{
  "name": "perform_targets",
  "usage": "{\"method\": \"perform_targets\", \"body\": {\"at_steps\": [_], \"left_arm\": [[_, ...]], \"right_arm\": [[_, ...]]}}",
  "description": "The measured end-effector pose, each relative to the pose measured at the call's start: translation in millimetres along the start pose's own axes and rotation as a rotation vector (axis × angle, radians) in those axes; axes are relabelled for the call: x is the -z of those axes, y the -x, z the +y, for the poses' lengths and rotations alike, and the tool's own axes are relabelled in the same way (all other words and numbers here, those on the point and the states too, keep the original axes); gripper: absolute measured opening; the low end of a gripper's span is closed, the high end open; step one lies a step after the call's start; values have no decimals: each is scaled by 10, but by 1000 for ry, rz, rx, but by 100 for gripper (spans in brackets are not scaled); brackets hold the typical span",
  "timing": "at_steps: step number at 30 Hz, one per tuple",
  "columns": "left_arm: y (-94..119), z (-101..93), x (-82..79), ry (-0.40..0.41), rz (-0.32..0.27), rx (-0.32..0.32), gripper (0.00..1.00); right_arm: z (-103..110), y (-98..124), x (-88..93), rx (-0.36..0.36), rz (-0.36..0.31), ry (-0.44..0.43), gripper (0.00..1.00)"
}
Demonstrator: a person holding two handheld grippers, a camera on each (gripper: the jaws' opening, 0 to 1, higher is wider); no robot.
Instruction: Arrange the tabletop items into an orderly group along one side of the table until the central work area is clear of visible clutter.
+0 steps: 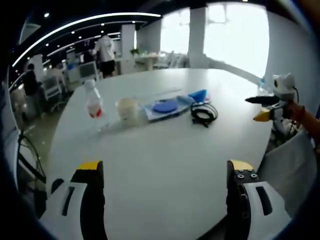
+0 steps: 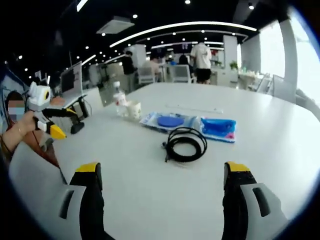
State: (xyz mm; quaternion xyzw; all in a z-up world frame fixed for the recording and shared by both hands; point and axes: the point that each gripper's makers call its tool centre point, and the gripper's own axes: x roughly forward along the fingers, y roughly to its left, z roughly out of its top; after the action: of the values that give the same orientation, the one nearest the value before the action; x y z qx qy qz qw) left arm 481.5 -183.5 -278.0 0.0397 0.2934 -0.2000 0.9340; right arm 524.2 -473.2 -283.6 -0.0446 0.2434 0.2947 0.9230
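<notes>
Lying beyond right hand-held gripper: cable

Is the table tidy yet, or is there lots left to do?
Nothing looks tidied yet. The bottle, cup, blue packets and black cable lie spread across the middle of the table. The left gripper and right gripper are open and hold nothing. Everything is left to move.

Smooth matt white table, clear plastic bottle, black rubbery cable.
</notes>
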Motion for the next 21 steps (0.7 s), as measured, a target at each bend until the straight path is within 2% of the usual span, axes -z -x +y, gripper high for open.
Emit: {"method": "perform_targets", "body": {"at_steps": [9, 13, 21], "left_arm": [[47, -17, 69, 2, 7, -3, 99], [65, -9, 75, 2, 6, -8, 99], [87, 6, 67, 2, -1, -19, 99]], "right_arm": [[40, 127, 65, 29, -21, -21, 99], [53, 165, 93, 34, -8, 43, 99], [38, 192, 106, 59, -11, 48, 99]]}}
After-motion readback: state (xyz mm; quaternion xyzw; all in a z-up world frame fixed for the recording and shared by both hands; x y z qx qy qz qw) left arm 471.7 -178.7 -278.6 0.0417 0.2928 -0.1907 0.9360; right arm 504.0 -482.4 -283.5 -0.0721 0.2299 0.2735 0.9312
